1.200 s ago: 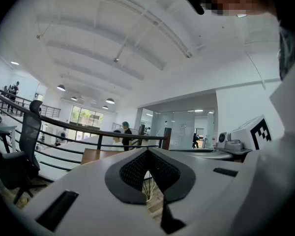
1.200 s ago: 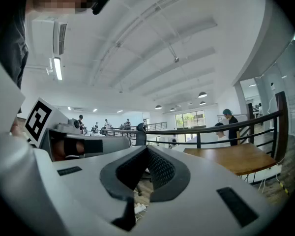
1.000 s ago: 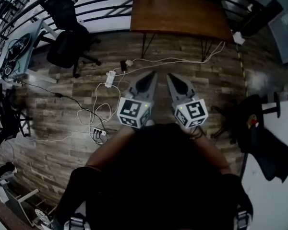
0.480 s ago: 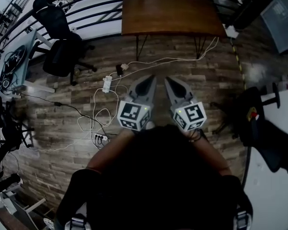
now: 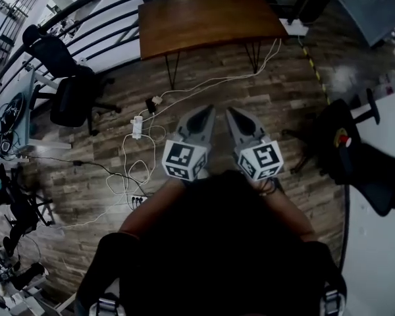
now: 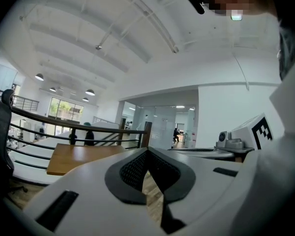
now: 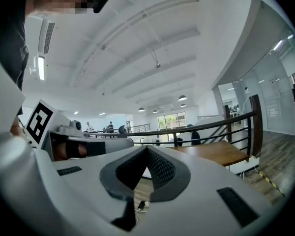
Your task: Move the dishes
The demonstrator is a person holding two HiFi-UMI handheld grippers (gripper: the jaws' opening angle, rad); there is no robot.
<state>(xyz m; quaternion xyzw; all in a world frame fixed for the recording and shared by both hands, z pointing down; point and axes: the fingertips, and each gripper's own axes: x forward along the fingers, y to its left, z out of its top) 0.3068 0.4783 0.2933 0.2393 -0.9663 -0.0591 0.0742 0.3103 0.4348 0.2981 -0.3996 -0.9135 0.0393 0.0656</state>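
Open office w/ desk (image 5: 210, 18), swivel chair (image 5: 69, 87)

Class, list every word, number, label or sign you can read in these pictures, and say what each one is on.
No readable words or numbers anywhere.
Left cube, on the left tool: black-and-white square pattern, not letters.
Right cube, on the right tool: same kind of pattern.
Red and yellow badge on black fabric, right side: too small to read.
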